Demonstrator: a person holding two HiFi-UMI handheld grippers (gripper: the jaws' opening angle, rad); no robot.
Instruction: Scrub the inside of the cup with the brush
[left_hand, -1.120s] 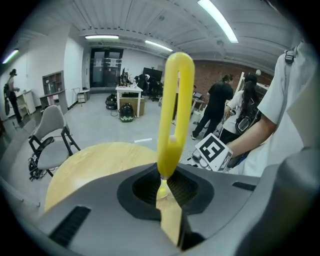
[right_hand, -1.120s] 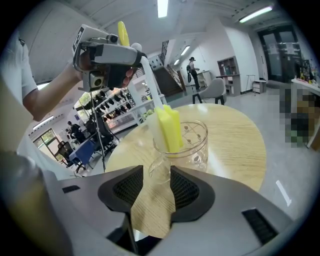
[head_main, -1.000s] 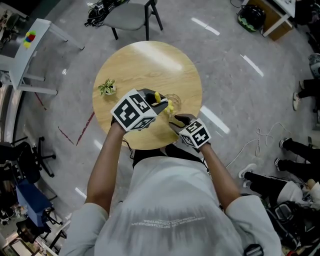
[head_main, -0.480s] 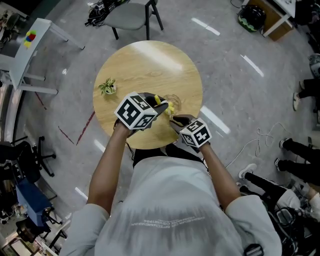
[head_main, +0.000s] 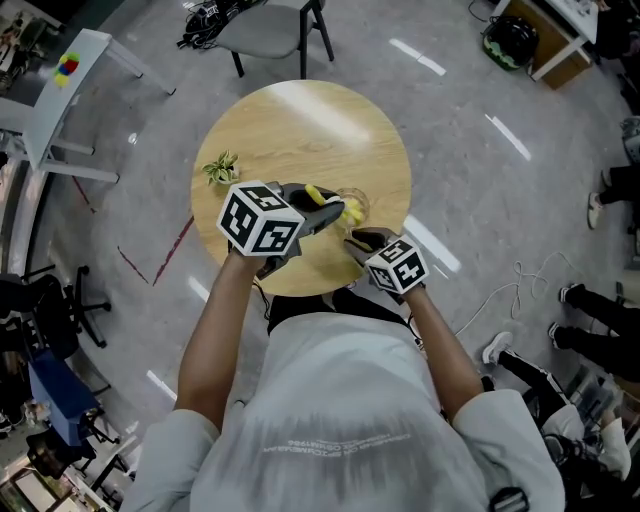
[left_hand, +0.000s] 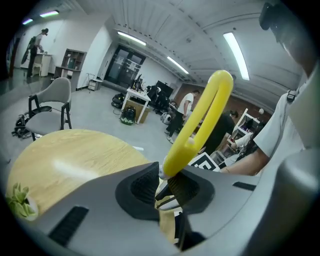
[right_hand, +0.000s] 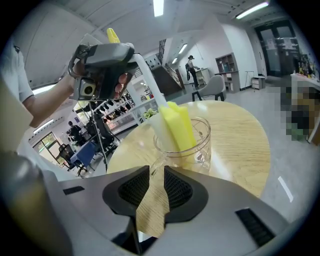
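Note:
A clear glass cup (head_main: 357, 203) stands near the front edge of the round wooden table (head_main: 300, 130). A yellow brush (head_main: 320, 195) leans into it, and its yellow sponge head (right_hand: 179, 125) fills the inside of the cup (right_hand: 192, 150). My left gripper (left_hand: 162, 182) is shut on the brush's looped yellow handle (left_hand: 200, 120) and is raised above the cup to its left (head_main: 312, 208). My right gripper (right_hand: 156, 170) has the cup's clear handle (right_hand: 151, 162) between its pads, which touch it, and the jaws are opening slightly. In the head view the right gripper (head_main: 357, 240) sits just in front of the cup.
A small potted plant (head_main: 221, 168) sits at the table's left edge. A grey chair (head_main: 270, 25) stands beyond the table. There are people and desks around the room, and cables on the floor at the right (head_main: 510, 290).
The left gripper has turned and shifted a little to the left, with the brush still in the cup. The right gripper has stayed at the cup's handle.

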